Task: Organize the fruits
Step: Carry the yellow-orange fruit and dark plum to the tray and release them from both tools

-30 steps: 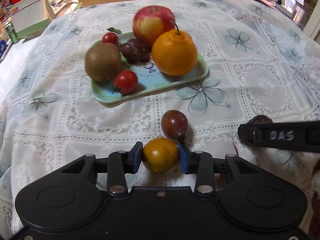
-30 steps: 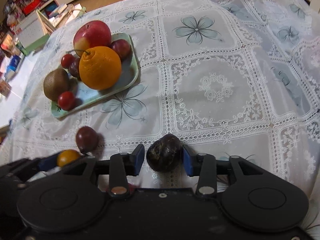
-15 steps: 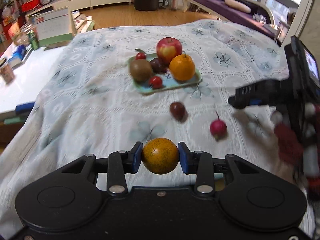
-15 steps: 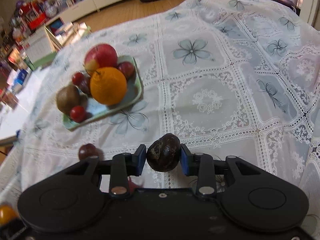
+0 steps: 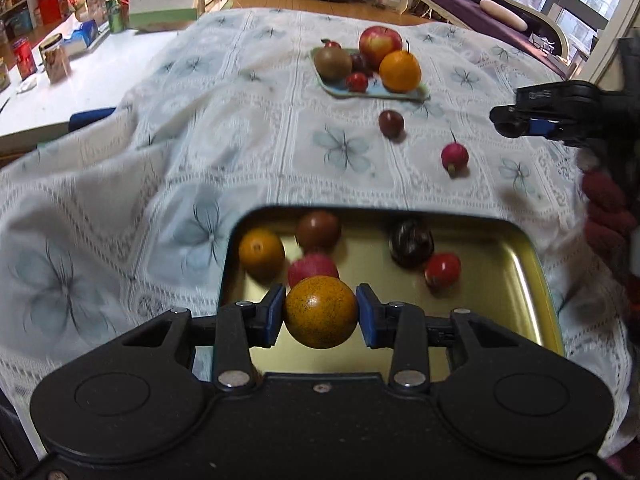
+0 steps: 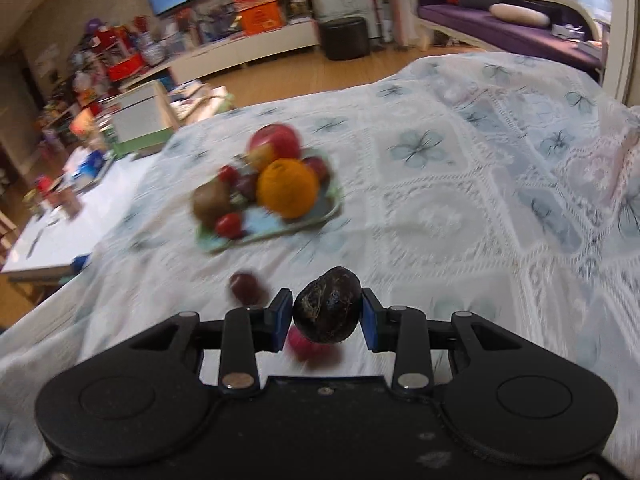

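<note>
My left gripper is shut on a speckled orange fruit and holds it above a gold tin tray that holds several small fruits. My right gripper is shut on a dark wrinkled fruit, raised above the cloth; it also shows at the right of the left wrist view. A pale blue plate with an apple, an orange, a kiwi and small red fruits stands farther back. A dark plum and a red radish lie on the cloth.
The table wears a white lace cloth with blue flowers. A low white side table with jars and boxes stands at the left. In the right wrist view the plate is ahead and left, blurred.
Both grippers have lifted and pulled back from the cloth with their fruits. The left one now hangs over the gold tray, which has come into view.
</note>
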Tool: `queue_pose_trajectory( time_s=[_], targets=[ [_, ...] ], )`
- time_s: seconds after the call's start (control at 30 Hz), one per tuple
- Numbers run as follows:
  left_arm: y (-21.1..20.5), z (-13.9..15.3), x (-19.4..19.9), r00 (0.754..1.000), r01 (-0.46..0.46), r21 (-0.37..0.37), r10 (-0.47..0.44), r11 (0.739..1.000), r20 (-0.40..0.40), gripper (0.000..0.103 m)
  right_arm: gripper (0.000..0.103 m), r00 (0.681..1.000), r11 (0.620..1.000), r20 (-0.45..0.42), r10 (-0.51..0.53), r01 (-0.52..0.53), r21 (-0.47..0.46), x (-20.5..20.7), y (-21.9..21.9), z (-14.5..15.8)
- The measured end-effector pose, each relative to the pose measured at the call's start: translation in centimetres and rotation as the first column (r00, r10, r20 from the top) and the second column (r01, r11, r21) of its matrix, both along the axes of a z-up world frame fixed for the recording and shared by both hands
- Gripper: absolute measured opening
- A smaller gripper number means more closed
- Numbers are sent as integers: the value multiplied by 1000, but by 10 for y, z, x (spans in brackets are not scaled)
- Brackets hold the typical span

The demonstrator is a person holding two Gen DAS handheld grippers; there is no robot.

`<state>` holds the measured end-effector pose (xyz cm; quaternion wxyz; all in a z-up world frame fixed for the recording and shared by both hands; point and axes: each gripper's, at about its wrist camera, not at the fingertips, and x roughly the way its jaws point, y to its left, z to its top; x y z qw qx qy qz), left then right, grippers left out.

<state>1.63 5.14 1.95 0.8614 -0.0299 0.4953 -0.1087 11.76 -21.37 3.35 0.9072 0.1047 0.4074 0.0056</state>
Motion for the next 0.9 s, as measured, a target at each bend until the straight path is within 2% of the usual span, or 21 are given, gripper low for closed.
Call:
queue_pose_trajectory(
  time_s=[0.1,0.17,0.27,0.37,0.6,0.9],
  targets=[
    [-4,-8,-6,999,23,-16,-23,1000,-30,46,37,997,997,-34,73,-73,16,-34,10,8],
    [-8,-14,-8,998,37,-16,-37,999,-46,46,37,989,993,-89,121,-120,14,-52,16,10],
    [-12,-22,-11,997,41,-13,-42,999,-70,46,37,963,983,-198,183,-186,5,-75,26,8],
    [-16,-28,-15,995,47,0,-46,999,-86,46,37,939,971,-257,229,-239,-8,-99,35,2],
    [-20,-38,-18,992,46,35,-41,998,-118,46,37,903,935,-260,341,-354,-5,-141,62,-11],
    [-19,-35,-18,993,48,49,-42,998,-111,47,37,884,922,-283,372,-386,6,-144,68,-17]
  ],
)
